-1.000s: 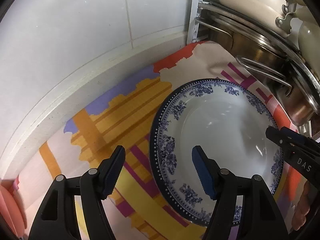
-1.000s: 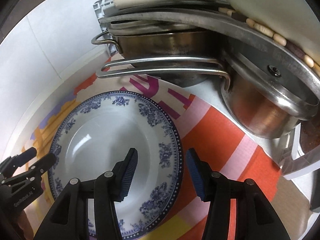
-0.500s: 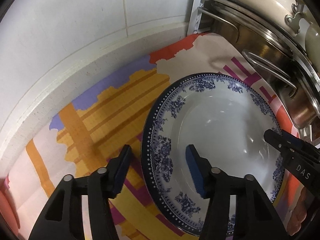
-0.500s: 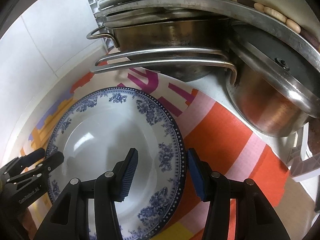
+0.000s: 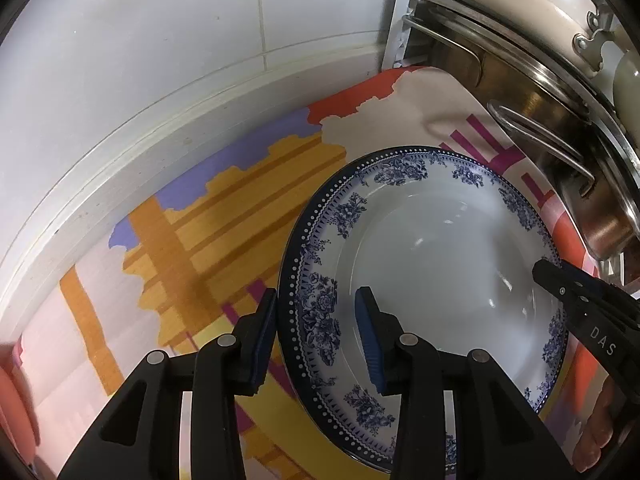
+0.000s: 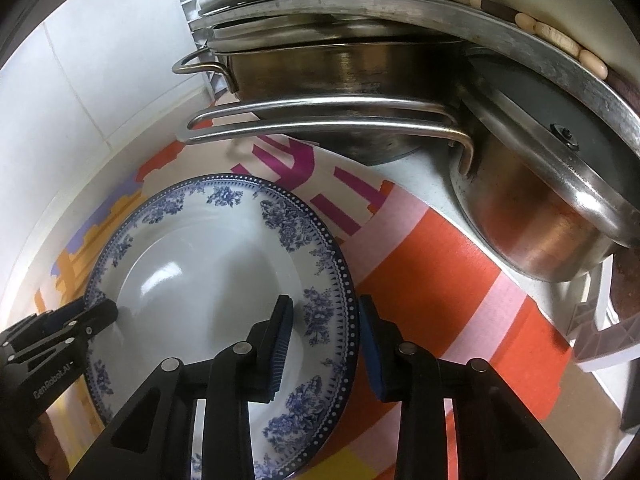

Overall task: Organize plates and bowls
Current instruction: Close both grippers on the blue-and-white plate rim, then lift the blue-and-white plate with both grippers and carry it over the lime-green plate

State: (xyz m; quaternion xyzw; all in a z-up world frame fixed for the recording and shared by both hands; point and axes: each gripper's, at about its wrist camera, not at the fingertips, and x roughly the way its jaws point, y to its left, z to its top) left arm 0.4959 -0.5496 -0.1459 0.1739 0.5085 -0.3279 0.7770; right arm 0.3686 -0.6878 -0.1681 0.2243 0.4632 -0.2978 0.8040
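A white plate with a blue floral rim (image 5: 440,260) lies on a colourful striped mat (image 5: 200,240). My left gripper (image 5: 316,336) straddles the plate's left rim. Its jaws are closing, and a gap still shows between pads and rim. In the right wrist view the same plate (image 6: 200,272) has its right rim between the jaws of my right gripper (image 6: 326,340). Those jaws are closing too, with one pad over the plate's well and the other outside the edge. Each view shows the other gripper's fingers (image 5: 568,292) (image 6: 88,320) at the opposite rim.
Steel pots (image 6: 340,68) (image 6: 540,220) with lids are stacked close behind the plate, and a long wire handle (image 6: 320,120) reaches out over the mat (image 6: 440,280). A white tiled wall (image 5: 160,60) bounds the far side. A white plastic rack (image 6: 600,336) stands at the right.
Both grippers' jaws have narrowed around the plate's rim. The left gripper's outer finger has come in from the mat to just beside the rim. The plate has stayed on the mat.
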